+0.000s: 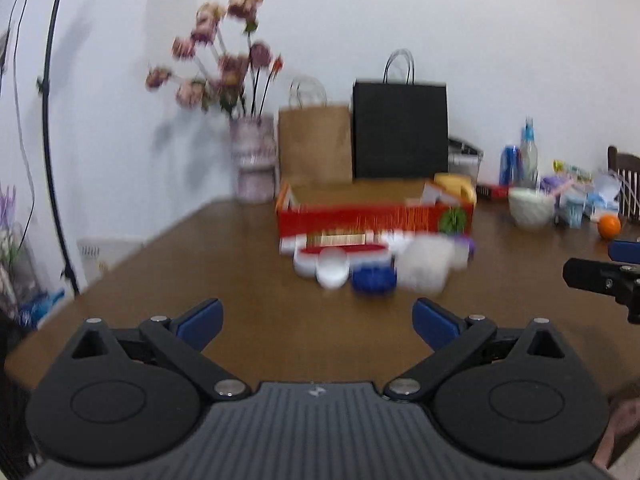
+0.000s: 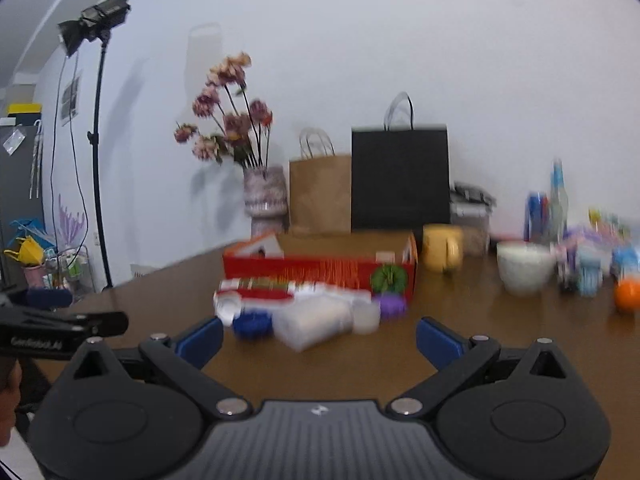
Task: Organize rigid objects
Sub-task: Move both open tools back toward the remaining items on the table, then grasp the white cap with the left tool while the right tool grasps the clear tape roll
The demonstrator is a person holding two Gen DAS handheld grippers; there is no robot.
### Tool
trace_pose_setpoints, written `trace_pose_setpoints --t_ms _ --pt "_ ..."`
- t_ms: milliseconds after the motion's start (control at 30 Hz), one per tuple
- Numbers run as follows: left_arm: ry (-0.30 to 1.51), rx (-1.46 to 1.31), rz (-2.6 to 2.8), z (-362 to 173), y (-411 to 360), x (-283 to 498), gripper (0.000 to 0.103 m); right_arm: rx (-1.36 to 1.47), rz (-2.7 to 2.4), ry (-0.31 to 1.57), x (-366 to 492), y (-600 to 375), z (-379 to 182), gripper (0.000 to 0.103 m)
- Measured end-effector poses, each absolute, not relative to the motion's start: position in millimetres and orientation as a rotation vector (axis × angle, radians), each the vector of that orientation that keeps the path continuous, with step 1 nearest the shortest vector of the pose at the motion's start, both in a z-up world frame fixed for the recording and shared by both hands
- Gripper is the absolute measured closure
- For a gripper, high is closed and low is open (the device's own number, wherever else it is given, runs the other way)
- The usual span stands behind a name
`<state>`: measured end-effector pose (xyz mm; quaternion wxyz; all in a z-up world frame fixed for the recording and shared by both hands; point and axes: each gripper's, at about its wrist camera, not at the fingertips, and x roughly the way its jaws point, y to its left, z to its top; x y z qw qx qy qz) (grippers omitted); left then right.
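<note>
On the brown wooden table, against a white wall, stands an open red cardboard box. Behind the box: brown paper bag, black paper bag, vase of dried flowers. Right of it: yellow mug, white bowl, an orange. Just before the box, a blurred huddle of small containers, white, blue and purple, perhaps jars. Left gripper and right gripper hang side by side short of the huddle, jaws spread wide, nothing between them.
</note>
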<state>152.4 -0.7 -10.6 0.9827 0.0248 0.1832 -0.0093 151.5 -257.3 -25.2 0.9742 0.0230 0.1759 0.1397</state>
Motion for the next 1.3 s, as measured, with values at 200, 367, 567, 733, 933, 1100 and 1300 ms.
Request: trace_pose_setpoints --t_ms 200,367,567,733,933,1100,1300 --pt "0.422 0.054 -0.012 -21.0 4.0 154.0 0.0 0.013 0.282 0.403 146.1 -249.8 -38.6 0.0" --pt "0.417 0.056 -0.008 -19.3 7.9 163.0 0.0 -0.003 0.289 0.4 154.9 -243.9 -33.3 0.0" --pt "0.45 0.028 -0.027 -17.4 12.4 192.4 0.004 0.021 0.257 0.436 185.1 -247.9 -32.5 0.005" --pt "0.439 0.017 -0.049 -10.0 8.5 232.5 0.008 -0.005 0.237 0.452 225.2 -253.9 -30.6 0.011" --pt "0.488 -0.054 -0.069 -7.1 6.8 305.7 0.024 -0.006 0.215 0.489 297.3 -269.4 -29.6 0.026" --pt "0.537 -0.07 -0.046 -20.5 0.6 352.4 0.025 -0.041 0.222 0.549 351.6 -269.1 -45.5 0.03" --pt "0.601 -0.059 -0.042 -40.8 -4.4 384.0 0.032 -0.101 0.273 0.678 395.7 -253.8 -74.3 0.036"
